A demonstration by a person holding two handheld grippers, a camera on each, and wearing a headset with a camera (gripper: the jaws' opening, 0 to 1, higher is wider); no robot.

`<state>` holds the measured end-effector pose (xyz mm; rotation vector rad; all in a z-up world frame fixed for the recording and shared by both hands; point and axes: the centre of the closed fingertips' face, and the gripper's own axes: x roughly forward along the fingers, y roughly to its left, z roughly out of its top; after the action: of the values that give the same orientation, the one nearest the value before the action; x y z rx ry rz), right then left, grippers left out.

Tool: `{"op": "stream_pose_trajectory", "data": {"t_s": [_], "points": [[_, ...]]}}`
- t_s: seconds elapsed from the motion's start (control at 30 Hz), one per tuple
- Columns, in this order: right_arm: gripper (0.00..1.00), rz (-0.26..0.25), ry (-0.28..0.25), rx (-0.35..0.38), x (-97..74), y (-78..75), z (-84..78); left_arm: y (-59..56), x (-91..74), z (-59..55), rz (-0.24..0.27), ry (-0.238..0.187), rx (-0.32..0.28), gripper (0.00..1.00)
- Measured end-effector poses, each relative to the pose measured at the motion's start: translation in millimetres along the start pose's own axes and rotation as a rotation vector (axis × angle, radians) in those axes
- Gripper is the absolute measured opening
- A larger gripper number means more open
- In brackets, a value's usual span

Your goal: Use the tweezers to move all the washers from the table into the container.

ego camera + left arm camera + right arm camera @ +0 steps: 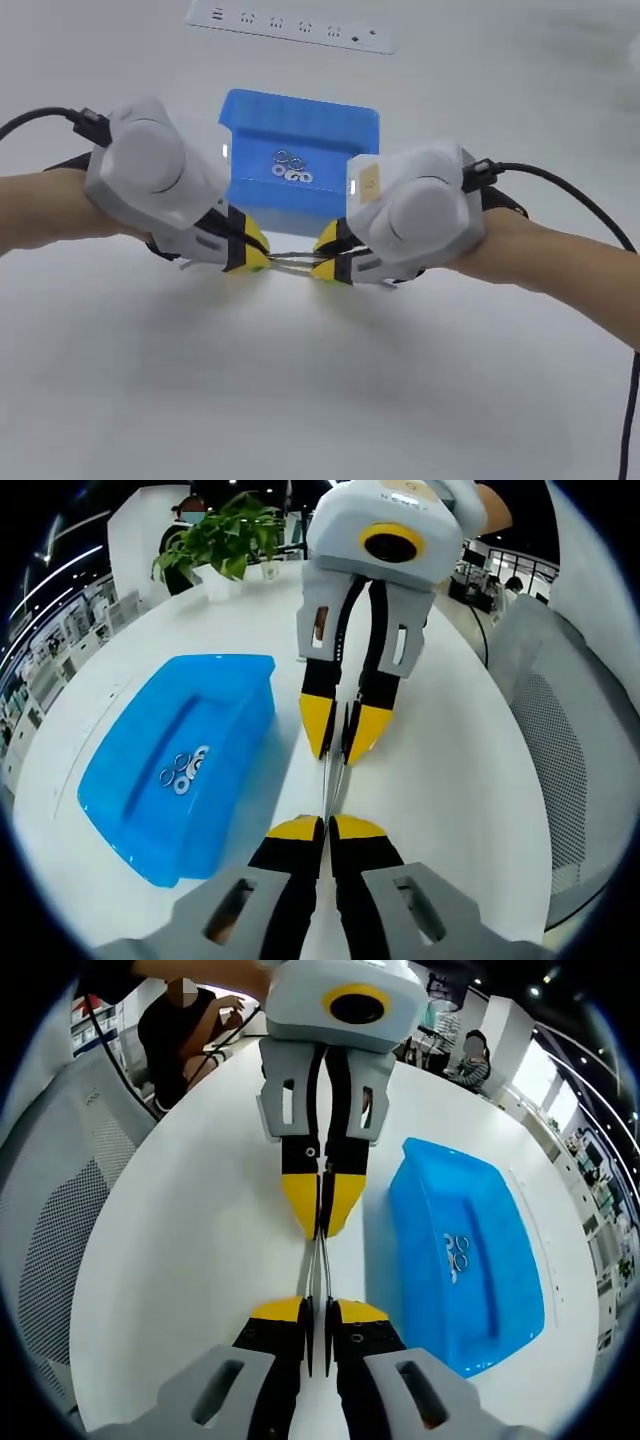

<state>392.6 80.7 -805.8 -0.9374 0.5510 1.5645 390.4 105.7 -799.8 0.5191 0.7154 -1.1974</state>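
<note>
**Tweezers held from both ends**

The left gripper [325, 826] pinches the near end of the tweezers [332, 780]. The right gripper [345, 742], straight ahead and facing it, grips the far end. Left of both sits a blue container [215, 663] holding washers [183, 772].

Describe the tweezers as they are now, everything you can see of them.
The tweezers are slim, silvery metal, two thin arms lying close together. They span level between the grippers: the left gripper is shut on one end, the right gripper on the other. They sit low over the white table, nearer than the blue container. Whether they touch the table is unclear.
</note>
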Motion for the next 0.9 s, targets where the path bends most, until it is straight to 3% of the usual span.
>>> {"op": "stream_pose_trajectory", "data": {"t_s": [0.37, 0.5, 0.57, 0.73, 0.9], "points": [[0.14, -0.008, 0.004, 0.063, -4.1, -1.3, -6.6, -2.5, 2.6, 0.8, -0.005, 0.003, -0.001, 0.07], [0.2, -0.018, -0.011, 0.104, -5.4, -1.8, -7.8, -6.3, 1.0, 1.5, -0.007, -0.005, -0.015, 0.18], [0.27, -0.013, -0.034, 0.168, -5.6, 2.3, -7.5, -7.0, -1.5, 1.5, 0.006, -0.008, -0.02, 0.21], [0.28, -0.09, -0.11, 0.3, -18.7, -0.4, -6.1, -9.8, -15.6, 2.3, 0.056, -0.049, -0.074, 0.25], [0.3, -0.142, -0.151, 0.338, -42.0, 0.9, -8.0, -17.2, -34.2, 1.8, 0.117, -0.119, -0.126, 0.29]]}}
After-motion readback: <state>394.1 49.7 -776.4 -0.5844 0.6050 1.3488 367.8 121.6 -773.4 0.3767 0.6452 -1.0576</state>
